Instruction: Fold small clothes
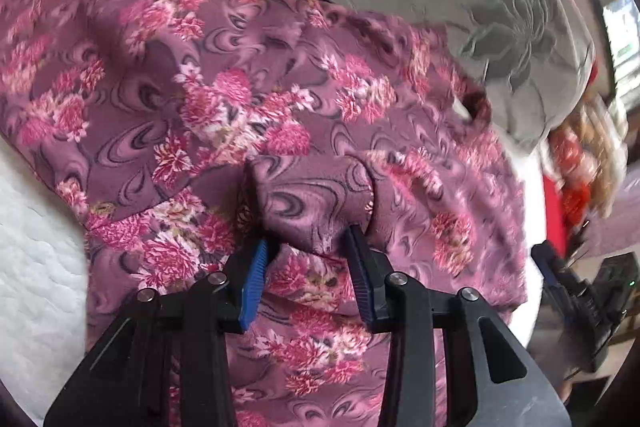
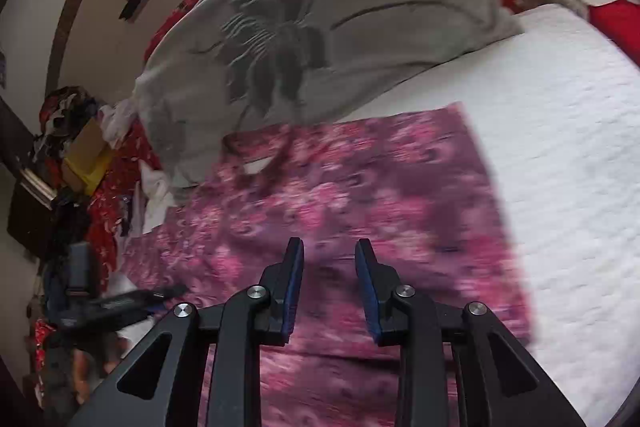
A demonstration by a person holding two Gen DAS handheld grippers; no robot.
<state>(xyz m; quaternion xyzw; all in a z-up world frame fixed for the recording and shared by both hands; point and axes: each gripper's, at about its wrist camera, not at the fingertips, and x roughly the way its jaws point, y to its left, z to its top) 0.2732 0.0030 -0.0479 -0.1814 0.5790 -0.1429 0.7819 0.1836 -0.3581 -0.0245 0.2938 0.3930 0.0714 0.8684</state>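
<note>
A purple garment with pink flowers (image 1: pixel 248 99) lies spread on the white quilted bed (image 1: pixel 36 259). My left gripper (image 1: pixel 310 239) has its jaws apart with a raised fold of the garment bunched between the blue pads; whether they pinch it I cannot tell. In the right wrist view the same garment (image 2: pixel 360 195) lies flat and blurred. My right gripper (image 2: pixel 329 247) is open and empty just above it. The right gripper also shows at the right edge of the left wrist view (image 1: pixel 560 279).
A grey pillow with a dark flower pattern (image 2: pixel 320 27) lies beyond the garment, touching its far edge. Red bedding and piled clothes (image 2: pixel 88 163) lie at the bed's left side. The white quilt (image 2: pixel 560 147) stretches to the right.
</note>
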